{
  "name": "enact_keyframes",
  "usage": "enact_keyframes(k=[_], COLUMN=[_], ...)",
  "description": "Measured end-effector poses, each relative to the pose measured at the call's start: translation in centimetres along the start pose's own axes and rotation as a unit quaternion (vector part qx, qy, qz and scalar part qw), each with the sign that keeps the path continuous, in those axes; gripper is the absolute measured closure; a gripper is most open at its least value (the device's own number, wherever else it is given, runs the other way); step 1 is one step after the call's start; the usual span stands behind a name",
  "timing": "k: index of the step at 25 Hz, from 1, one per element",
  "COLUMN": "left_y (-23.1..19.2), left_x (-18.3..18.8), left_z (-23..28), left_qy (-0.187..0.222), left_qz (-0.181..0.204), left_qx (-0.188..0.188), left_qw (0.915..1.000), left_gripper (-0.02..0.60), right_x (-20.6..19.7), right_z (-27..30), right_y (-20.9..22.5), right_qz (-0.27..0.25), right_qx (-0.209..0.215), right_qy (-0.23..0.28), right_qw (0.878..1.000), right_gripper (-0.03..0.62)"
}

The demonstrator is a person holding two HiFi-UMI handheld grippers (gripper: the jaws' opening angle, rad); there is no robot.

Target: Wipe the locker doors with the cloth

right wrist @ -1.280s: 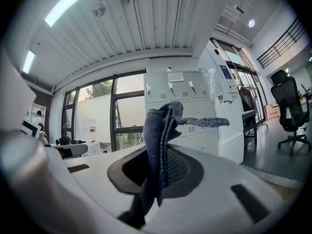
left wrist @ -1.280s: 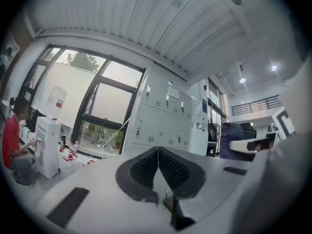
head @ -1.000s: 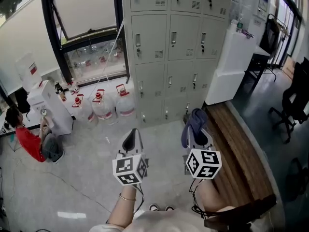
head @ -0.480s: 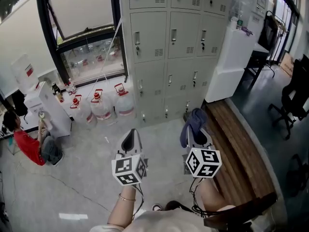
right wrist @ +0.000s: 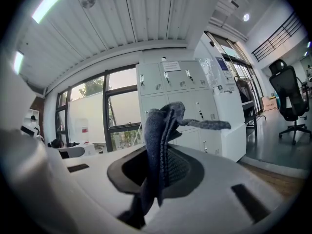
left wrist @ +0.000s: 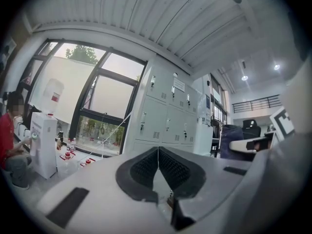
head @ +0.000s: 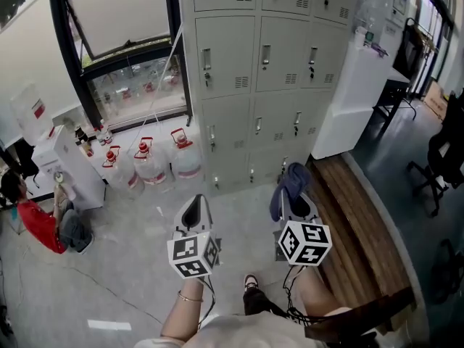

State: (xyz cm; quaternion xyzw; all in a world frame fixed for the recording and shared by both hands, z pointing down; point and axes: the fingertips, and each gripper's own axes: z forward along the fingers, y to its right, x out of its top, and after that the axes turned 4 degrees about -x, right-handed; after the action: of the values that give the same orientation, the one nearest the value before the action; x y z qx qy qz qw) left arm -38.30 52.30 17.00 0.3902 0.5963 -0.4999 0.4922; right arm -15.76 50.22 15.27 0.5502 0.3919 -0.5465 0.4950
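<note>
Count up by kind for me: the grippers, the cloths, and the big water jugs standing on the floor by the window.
Grippers: 2, left gripper and right gripper
Cloths: 1, the cloth in the right gripper
Water jugs on the floor: 3
Total: 6

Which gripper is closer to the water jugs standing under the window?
Left. The left gripper hangs over the floor just short of the water jugs; the right gripper, shut on the cloth, sits farther right, beside the wooden platform.
</note>
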Motion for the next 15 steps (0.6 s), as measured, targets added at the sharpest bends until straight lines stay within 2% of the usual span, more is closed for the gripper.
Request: enact_keyframes(k=[7, 15], left_y=[-0.4, 0.1], left_x=[-0.2, 0.5], left_z=[8.7, 19.4], left_qy=[-0.008, 0.001], left_qz=[0.004, 0.014], left_qx=[0.006, 0.006], left_qw=[0.9999, 0.9999], left_gripper=[0.572, 0.572], right_x=[1.2, 3.2], right_z=[9.2, 19.6], right_y=[2.0, 6.5], right_qz=[0.0, 0.012], right_qx=[0.018, 0.025], right_qy=[-0.008, -0.006], right_qw=[1.0, 1.0], right_gripper=[0.548, 0.548])
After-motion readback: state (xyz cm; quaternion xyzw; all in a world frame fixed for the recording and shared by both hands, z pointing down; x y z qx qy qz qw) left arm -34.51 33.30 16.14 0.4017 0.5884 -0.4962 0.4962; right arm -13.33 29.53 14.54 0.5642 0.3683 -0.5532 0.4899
